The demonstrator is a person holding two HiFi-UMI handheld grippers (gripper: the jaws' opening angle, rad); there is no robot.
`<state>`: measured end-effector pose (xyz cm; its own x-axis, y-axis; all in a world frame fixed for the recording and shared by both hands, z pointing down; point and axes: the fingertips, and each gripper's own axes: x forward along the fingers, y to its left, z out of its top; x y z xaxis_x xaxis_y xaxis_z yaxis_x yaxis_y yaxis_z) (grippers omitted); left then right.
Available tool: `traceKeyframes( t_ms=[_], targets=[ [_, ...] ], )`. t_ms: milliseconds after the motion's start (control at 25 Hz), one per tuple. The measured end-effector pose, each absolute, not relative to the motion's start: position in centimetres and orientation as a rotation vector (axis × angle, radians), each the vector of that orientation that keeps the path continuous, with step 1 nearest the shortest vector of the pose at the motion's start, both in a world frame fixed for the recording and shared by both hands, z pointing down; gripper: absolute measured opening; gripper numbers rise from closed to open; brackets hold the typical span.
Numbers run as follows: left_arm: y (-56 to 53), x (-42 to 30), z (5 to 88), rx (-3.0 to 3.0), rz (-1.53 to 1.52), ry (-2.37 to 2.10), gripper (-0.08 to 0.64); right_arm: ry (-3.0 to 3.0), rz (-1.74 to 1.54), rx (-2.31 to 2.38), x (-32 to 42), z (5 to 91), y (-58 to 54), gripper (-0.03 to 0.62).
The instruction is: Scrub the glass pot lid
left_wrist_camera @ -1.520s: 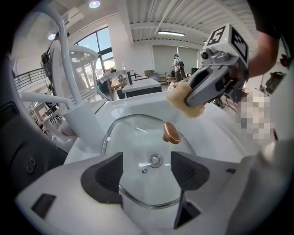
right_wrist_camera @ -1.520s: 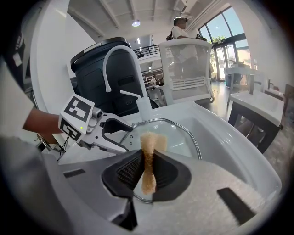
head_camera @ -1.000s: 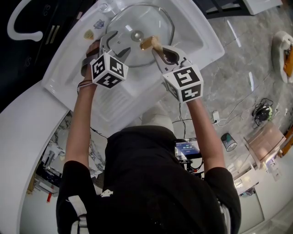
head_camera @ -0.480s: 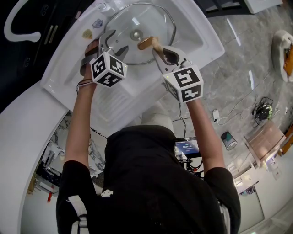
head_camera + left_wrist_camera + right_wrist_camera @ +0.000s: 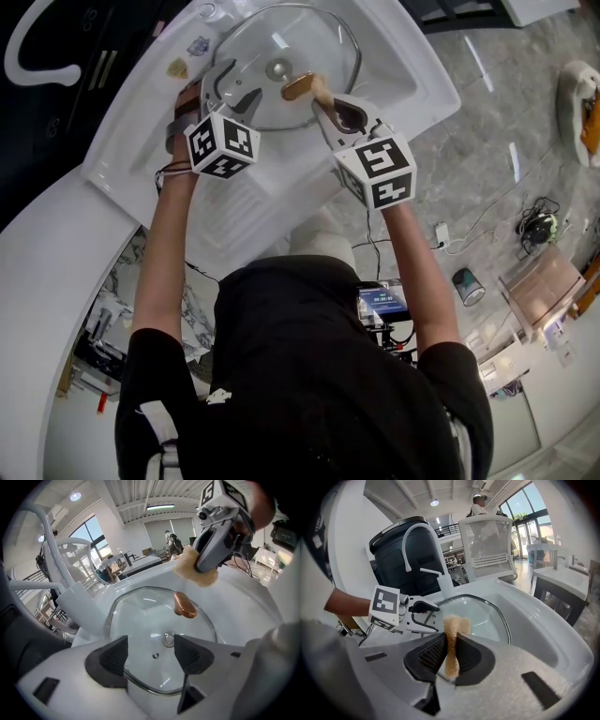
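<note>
The glass pot lid (image 5: 281,42) lies flat in the white sink (image 5: 398,70), metal rim all round and a small metal fitting at its middle. My left gripper (image 5: 232,86) hovers open over the lid's near left edge; in the left gripper view the lid (image 5: 140,620) shows in the wide gap of that gripper (image 5: 151,656). My right gripper (image 5: 321,94) is shut on a tan sponge (image 5: 300,86), held just above the glass beside the lid's middle. In the right gripper view the sponge (image 5: 451,639) stands upright, pinched in the right gripper (image 5: 450,656).
A white curved faucet (image 5: 412,536) rises at the sink's far left. The ribbed drainboard (image 5: 253,202) lies between me and the basin. A dark bin (image 5: 393,559) stands behind the faucet. Cables and small items (image 5: 534,230) lie on the floor to the right.
Almost nothing differs. The sponge and right gripper have edged a little left toward the lid's middle; the left gripper stays open over the rim.
</note>
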<state>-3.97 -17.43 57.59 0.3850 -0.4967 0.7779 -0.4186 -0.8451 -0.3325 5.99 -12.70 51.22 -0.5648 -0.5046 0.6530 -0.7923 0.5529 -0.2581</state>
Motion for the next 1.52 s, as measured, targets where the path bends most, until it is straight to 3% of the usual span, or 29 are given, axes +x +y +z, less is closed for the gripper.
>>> traceKeyframes(
  t_ms=[960,1520],
  targets=[
    [-17.4,-4.1,57.7,-2.569,-1.400,0.857,0.298,-2.251,0.724,1.044,6.8,51.6,-13.5,0.031],
    [-17.3,-4.0,57.6,-2.571,-1.386,0.864,0.298,-2.181,0.556,0.958,8.2,51.3,-17.9,0.031]
  ],
)
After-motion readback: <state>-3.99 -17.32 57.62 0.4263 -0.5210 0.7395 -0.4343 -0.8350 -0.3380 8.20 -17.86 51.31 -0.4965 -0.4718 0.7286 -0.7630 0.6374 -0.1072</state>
